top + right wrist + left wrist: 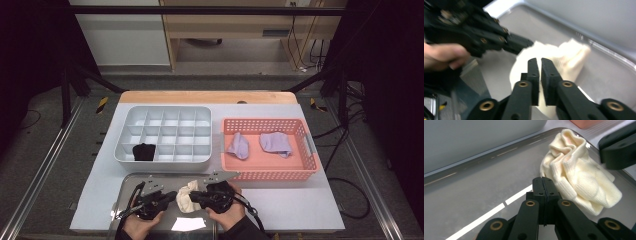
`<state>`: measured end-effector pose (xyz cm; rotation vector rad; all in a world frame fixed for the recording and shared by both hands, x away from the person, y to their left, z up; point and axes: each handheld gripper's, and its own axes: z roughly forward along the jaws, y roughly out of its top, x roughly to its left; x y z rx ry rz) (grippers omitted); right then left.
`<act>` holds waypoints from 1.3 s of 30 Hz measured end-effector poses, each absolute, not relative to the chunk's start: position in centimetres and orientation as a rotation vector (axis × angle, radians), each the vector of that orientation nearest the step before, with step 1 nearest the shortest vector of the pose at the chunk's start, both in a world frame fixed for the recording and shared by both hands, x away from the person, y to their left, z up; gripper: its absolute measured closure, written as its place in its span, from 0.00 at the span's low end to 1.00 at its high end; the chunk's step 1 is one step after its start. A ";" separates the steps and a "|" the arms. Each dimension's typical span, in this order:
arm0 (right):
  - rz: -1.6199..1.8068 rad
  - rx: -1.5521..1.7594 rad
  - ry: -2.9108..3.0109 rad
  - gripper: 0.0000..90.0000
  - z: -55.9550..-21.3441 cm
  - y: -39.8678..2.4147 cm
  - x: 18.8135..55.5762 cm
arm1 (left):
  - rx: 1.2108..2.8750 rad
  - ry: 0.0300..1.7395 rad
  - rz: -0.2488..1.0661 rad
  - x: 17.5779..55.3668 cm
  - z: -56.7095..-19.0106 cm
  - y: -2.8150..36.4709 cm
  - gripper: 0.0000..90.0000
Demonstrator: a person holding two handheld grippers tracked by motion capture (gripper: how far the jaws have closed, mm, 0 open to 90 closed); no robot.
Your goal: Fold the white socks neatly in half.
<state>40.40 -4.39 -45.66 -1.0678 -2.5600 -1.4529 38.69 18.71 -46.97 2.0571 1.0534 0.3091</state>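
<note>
Cream sock [186,196] lies crumpled on shiny metal tray [131,186], white tabletop [295,200].

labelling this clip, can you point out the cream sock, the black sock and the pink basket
cream sock [579,180], left gripper view, its ribbed middle
black sock [144,151], high view, its centre
pink basket [265,175], high view, near wall

1. This looks like a lab or test room arranged for recording, not a home.
2. A black metal frame [200,10] stands around the bench [300,210], with dark curtains hanging at both sides.
3. Black cables [305,45] trail across the grey carpeted floor [50,165], and yellow-black hazard tape [102,104] marks it near the frame legs.
4. Plain light-wood furniture [225,30] stands behind.
5. The bench carries a wooden edge strip and a pale cover sheet, laid out with sorting containers.
</note>
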 end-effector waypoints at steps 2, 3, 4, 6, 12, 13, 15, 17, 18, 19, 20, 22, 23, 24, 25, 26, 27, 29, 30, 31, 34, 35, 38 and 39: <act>-1.417 -1.067 -2.591 1.00 -46.4 -4.0 40.4 | 2.060 1.050 0.305 38.7 -47.0 18.6 0.99; -1.414 -1.068 -2.599 1.00 -46.6 -3.9 40.4 | 2.064 1.050 0.309 38.7 -47.0 18.5 0.99; -1.407 -1.066 -2.613 1.00 -46.8 -3.7 40.4 | 2.064 1.050 0.312 38.6 -47.0 18.6 0.99; -1.400 -1.064 -2.618 1.00 -47.2 -3.4 40.5 | 2.053 1.055 0.320 38.6 -46.7 18.8 0.99; -1.492 -1.060 -2.582 0.95 -45.7 -5.1 40.1 | 1.979 1.056 0.348 38.3 -44.8 19.8 0.99; -1.503 -1.069 -2.589 0.94 -45.6 -5.5 40.1 | 1.970 1.046 0.350 38.2 -44.4 19.7 0.99; -1.508 -1.100 -2.602 0.91 -45.5 -6.3 40.0 | 1.964 1.024 0.350 37.9 -43.8 19.2 0.96; -1.498 -1.129 -2.604 0.88 -45.7 -6.9 40.0 | 1.976 1.011 0.359 37.8 -43.7 18.3 0.91; -1.481 -1.144 -2.602 0.86 -46.0 -7.0 40.0 | 1.983 1.010 0.364 37.9 -43.7 18.1 0.87; -1.475 -1.146 -2.605 0.85 -46.2 -7.1 40.0 | 2.000 1.010 0.367 38.0 -43.9 17.7 0.85; -1.466 -1.153 -2.614 0.84 -46.5 -7.0 40.0 | 2.006 1.016 0.368 38.2 -44.0 17.5 0.80; -1.455 -1.150 -2.616 0.80 -46.9 -6.6 40.0 | 2.034 1.031 0.372 38.5 -44.5 17.1 0.69; -1.452 -1.155 -2.617 0.78 -47.0 -6.4 40.0 | 2.047 1.034 0.364 38.6 -44.8 17.1 0.65; -1.457 -1.155 -2.615 0.77 -47.1 -6.3 40.1 | 2.057 1.041 0.360 38.7 -45.0 17.0 0.62; -1.454 -1.153 -2.611 0.77 -47.1 -6.1 40.1 | 2.066 1.045 0.360 38.7 -45.3 17.1 0.61; -1.454 -1.146 -2.620 0.77 -47.2 -5.9 40.2 | 2.074 1.044 0.360 38.7 -45.5 17.1 0.60; -1.444 -1.151 -2.624 0.77 -47.3 -5.8 40.1 | 2.082 1.047 0.360 38.7 -45.7 17.1 0.60; -1.412 -1.152 -2.652 0.78 -47.6 -5.5 40.1 | 2.098 1.047 0.369 38.8 -46.0 17.2 0.60; -1.397 -1.152 -2.663 0.78 -47.8 -5.3 40.1 | 2.097 1.049 0.363 38.9 -46.2 17.3 0.60; -1.384 -1.154 -2.679 0.79 -48.0 -5.2 40.0 | 2.104 1.051 0.366 38.9 -46.4 17.3 0.60; -1.381 -1.159 -2.658 0.88 -48.1 -5.1 40.0 | 2.109 1.046 0.370 39.0 -46.6 17.2 0.60; -1.386 -1.162 -2.647 0.90 -48.1 -5.1 39.9 | 2.107 1.047 0.369 39.0 -46.6 17.1 0.60; -1.373 -1.159 -2.624 0.93 -48.0 -5.4 40.0 | 2.105 1.043 0.360 39.0 -46.6 16.8 0.62; -1.366 -1.156 -2.611 0.93 -47.9 -5.5 40.0 | 2.103 1.039 0.351 38.9 -46.6 16.6 0.63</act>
